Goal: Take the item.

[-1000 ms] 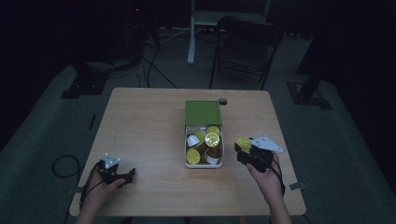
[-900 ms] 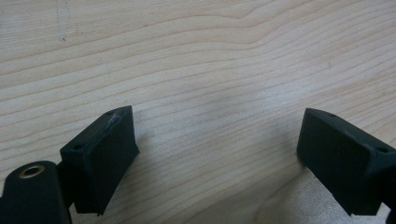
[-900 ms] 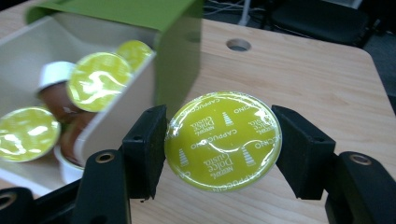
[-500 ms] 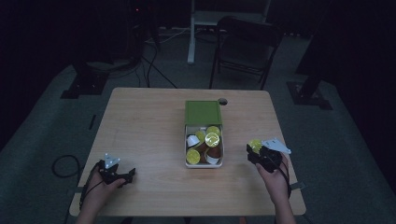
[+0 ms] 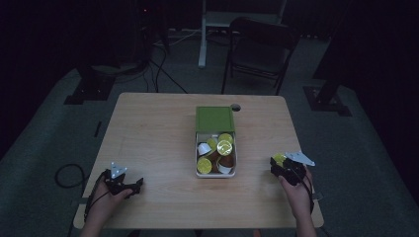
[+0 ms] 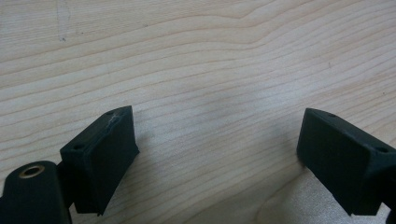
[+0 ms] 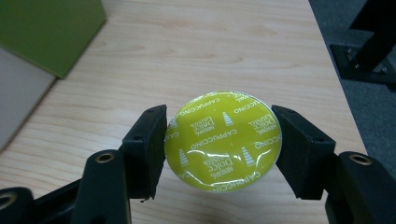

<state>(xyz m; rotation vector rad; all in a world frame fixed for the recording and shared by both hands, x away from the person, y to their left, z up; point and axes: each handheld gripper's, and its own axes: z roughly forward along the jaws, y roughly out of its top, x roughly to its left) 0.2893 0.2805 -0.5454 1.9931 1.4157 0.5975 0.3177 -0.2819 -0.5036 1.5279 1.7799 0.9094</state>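
My right gripper [image 7: 219,144] is shut on a coffee capsule [image 7: 223,141] with a yellow-green foil lid printed "Cappuccino", its jaws pressing the capsule's two sides. In the high view that right gripper [image 5: 280,163] hangs low over the table's right side, the capsule [image 5: 279,159] at its tip. A white box [image 5: 216,174] with a green lid [image 5: 214,118] slid toward the far side sits mid-table and holds several capsules [image 5: 225,147]. My left gripper [image 5: 132,183] rests at the near left. In the left gripper view its jaws [image 6: 217,154] stand open over bare wood.
The wooden table [image 5: 153,133] has a cable hole [image 5: 235,106] behind the box. The box's green lid [image 7: 46,28] shows at the upper left of the right gripper view. A chair [image 5: 257,49] and stand legs lie on the dark floor beyond the table.
My right gripper has carried the capsule rightward and down, away from the box toward the table's right edge. The left gripper has not moved.
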